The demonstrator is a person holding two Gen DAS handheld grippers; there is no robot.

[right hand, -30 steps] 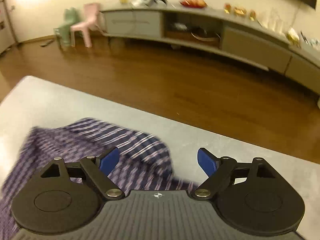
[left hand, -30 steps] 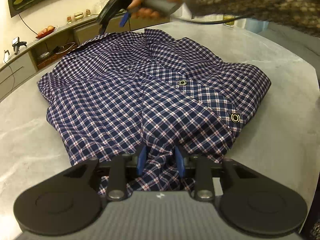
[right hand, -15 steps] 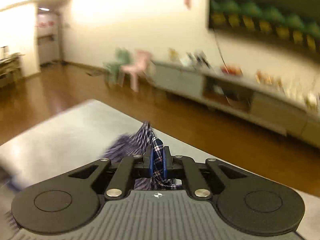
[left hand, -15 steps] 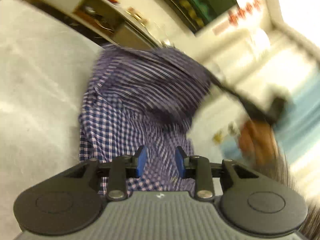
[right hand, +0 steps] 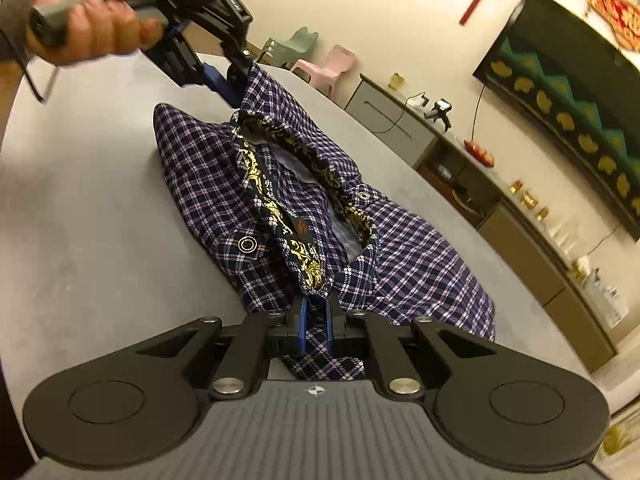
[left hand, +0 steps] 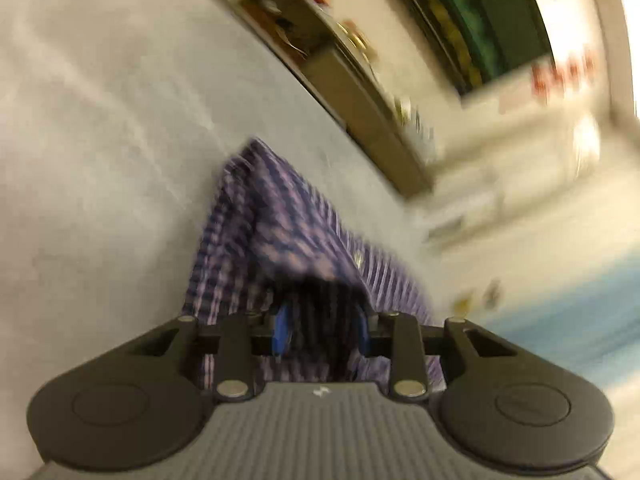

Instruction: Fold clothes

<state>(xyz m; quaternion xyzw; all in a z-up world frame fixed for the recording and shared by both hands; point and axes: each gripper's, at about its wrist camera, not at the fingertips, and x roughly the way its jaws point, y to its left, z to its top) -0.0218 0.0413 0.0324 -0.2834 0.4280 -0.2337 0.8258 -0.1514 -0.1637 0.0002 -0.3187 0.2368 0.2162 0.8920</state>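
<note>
A navy, white and pink plaid shirt (right hand: 400, 248) with a gold-patterned collar lining lies bunched on the grey table (right hand: 100, 200). My right gripper (right hand: 316, 320) is shut on a fold of the shirt just below the collar. At the far end, a hand (right hand: 92, 28) holds my left gripper (right hand: 232, 80), which pinches the shirt's raised edge. The left wrist view is blurred. It shows the left gripper (left hand: 320, 330) with plaid shirt cloth (left hand: 280, 232) bunched between its blue pads, above the table (left hand: 100, 140).
A long grey sideboard (right hand: 520, 216) with small items runs along the wall past the table's far edge. A pink chair (right hand: 332, 68) and a green chair (right hand: 296, 44) stand on the floor behind. A dark framed picture (right hand: 560, 80) hangs above the sideboard.
My right gripper went from open above the shirt to shut on it and swung far around. The left gripper rolled and shifted, still holding cloth. The shirt now stretches between both grippers.
</note>
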